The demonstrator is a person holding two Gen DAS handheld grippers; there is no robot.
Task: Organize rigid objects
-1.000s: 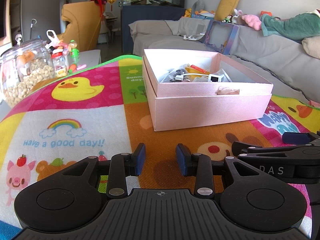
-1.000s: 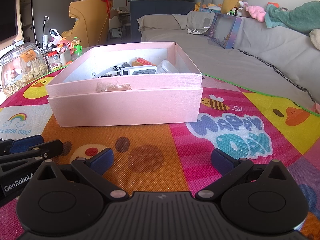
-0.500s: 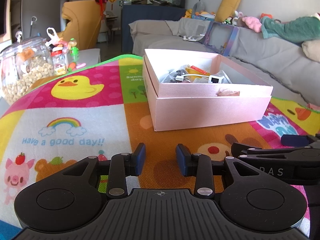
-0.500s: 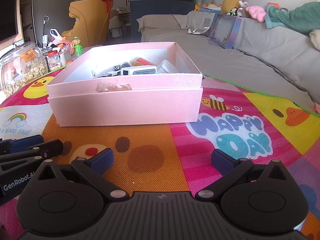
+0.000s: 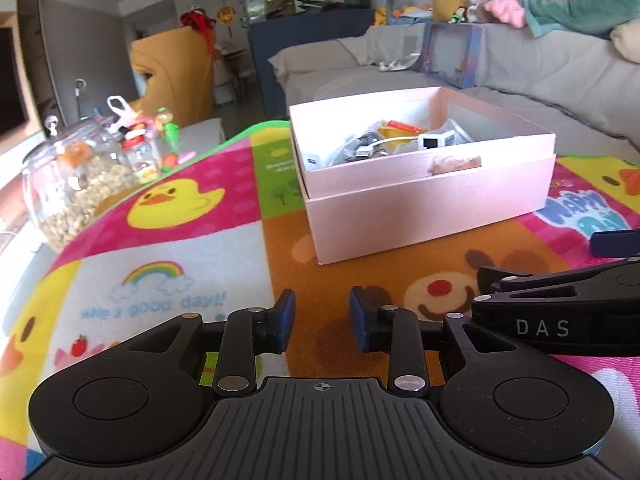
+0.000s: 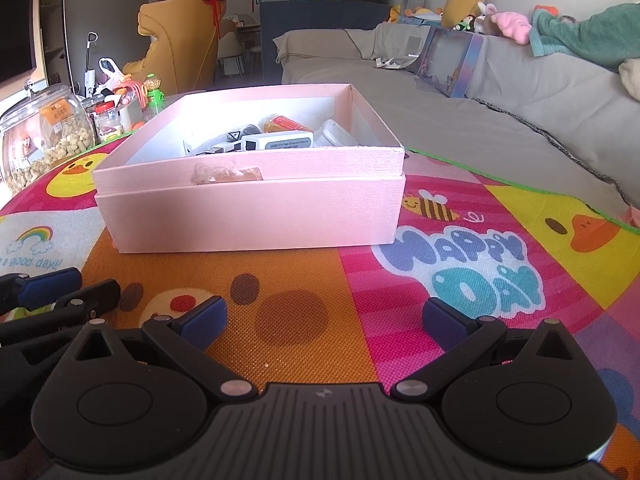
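A pink open box stands on a colourful cartoon mat. Inside lie several small rigid items: a white adapter, an orange piece and a clear plastic case. My left gripper hovers low over the mat, in front of the box and apart from it, its jaws a narrow gap apart and empty. My right gripper is wide open and empty, also in front of the box. Each gripper shows at the edge of the other's view.
A glass jar of nuts and small bottles and toys stand at the mat's far left. A grey sofa with a toy package runs behind and to the right.
The left gripper has risen and tilted, so the box looks farther right and lower. Its jaws keep the same gap. The right gripper has stayed still.
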